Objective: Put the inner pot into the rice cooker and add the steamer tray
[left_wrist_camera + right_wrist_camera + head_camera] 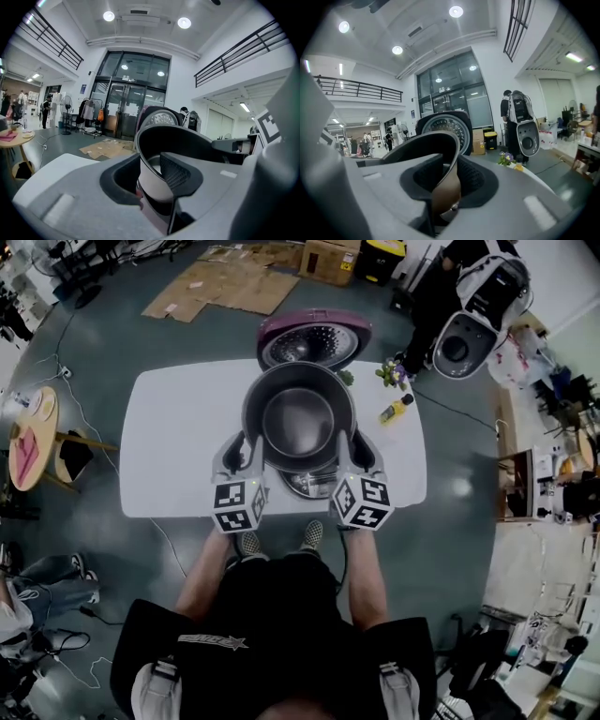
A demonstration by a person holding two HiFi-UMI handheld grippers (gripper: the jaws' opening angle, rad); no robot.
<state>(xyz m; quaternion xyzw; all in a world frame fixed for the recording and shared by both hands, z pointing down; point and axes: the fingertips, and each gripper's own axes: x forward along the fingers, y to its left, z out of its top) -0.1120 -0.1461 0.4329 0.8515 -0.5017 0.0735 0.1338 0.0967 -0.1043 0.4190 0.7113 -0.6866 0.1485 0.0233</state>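
Got the inner pot (300,418) up off the white surface (169,437), open side up, pinched by the rim from both sides. Sits dead centre between the two grippers.

Left gripper (246,448) clamped on the left side of the rim, one pad inside the pot and the other against the outer wall. Same deal with the right gripper (349,448) on the right side, jaws closed down on the thin metal wall.

Just behind the pot in the head view, the rice cooker (314,334) with its maroon lid flipped open and the dimpled inner plate facing up. Directly under the pot, toward the near edge of the surface, a round shiny thing (309,486) peeking out. Could be the steamer tray, could be part of the cooker's body, too covered by the pot to say for sure.

Off to the right on the surface, a small bunch of flowers (394,374) and a yellow bottle (396,410), both near the pot but not touching it.

Further out: flattened cardboard (225,282) on the floor past the far edge, a round side table (33,432) way over on the left, and a white-and-black machine (473,310) next to a person standing at the far right.
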